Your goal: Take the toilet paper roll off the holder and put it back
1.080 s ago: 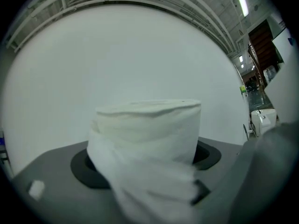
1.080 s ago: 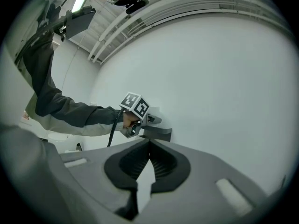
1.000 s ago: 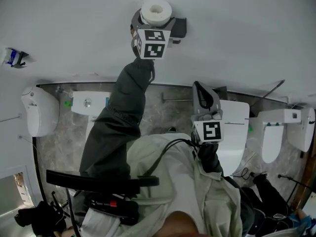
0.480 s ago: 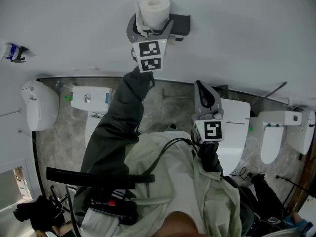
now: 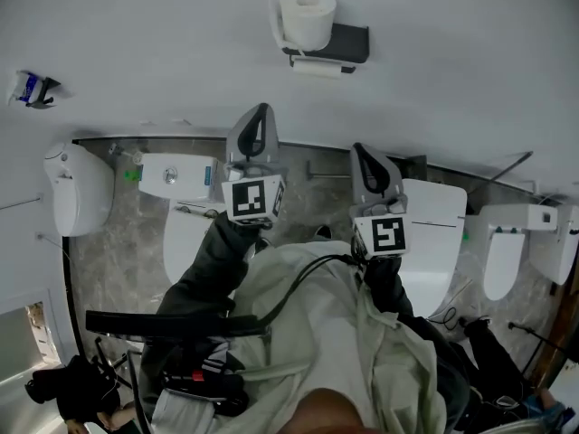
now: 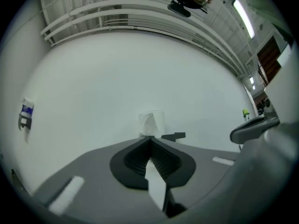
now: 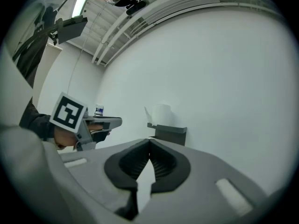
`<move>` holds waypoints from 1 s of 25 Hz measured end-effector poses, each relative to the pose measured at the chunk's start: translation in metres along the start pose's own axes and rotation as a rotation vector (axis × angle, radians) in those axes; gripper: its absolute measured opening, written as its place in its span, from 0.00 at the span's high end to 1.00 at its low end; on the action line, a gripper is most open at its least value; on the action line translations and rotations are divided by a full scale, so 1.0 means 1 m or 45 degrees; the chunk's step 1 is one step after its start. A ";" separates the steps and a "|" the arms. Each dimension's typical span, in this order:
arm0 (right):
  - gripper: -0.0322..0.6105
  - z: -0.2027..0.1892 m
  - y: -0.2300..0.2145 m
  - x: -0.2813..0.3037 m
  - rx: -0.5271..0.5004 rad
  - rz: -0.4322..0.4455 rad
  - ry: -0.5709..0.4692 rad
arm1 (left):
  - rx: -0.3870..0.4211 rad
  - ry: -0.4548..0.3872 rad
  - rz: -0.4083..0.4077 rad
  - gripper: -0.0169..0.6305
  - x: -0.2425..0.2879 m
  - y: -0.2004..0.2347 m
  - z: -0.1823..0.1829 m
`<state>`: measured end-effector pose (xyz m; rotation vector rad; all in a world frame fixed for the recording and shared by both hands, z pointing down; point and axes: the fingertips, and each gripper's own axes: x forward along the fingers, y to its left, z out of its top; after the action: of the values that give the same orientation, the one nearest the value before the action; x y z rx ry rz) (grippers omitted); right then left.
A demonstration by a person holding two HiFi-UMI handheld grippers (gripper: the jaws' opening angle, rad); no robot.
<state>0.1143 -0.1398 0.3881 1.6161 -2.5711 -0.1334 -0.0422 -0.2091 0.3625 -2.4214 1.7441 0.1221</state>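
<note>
**A:** What could go wrong for us from here?

**B:** The toilet paper roll (image 5: 308, 21) stands on end on the holder (image 5: 348, 42), against the wall (image 5: 452, 61), and we judge it only rests there. If we came in with our jaws together, we would butt the roll and could tip it off the holder. There is also a loose tail (image 5: 276, 21) of paper on the side of the roll away from the holder's dark bracket. If we pinched that alone, the roll would likely unwind rather than lift.

**A:** And how do our grippers stand?

**B:** Both are well apart from the holder, below it in the head view, and touch nothing. The left gripper (image 5: 258, 120), below and to the holder's left, has just been closing. Its jaws are pressed together with nothing between them. The right gripper (image 5: 366, 161), below and slightly to the holder's right, is also pressed together and empty. We would have to spread one before reaching for the roll.
</note>
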 end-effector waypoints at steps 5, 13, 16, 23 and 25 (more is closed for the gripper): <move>0.95 0.006 0.039 0.013 -0.005 0.039 -0.015 | -0.136 0.095 -0.036 0.96 -0.057 0.008 -0.016; 0.95 0.010 0.089 0.014 -0.028 0.010 0.007 | -0.233 0.149 -0.087 0.96 -0.102 0.023 -0.024; 0.95 0.012 0.099 0.012 -0.028 -0.026 0.014 | -0.249 0.164 -0.124 0.96 -0.112 0.025 -0.022; 0.95 0.010 0.116 0.007 -0.022 -0.061 0.029 | -0.255 0.186 -0.190 0.96 -0.120 0.028 -0.026; 0.95 0.011 0.119 0.005 -0.023 -0.069 0.029 | -0.259 0.197 -0.197 0.96 -0.121 0.030 -0.028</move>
<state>0.0043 -0.0931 0.3924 1.6721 -2.5034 -0.1410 -0.1102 -0.1100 0.4062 -2.7702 1.6691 0.1004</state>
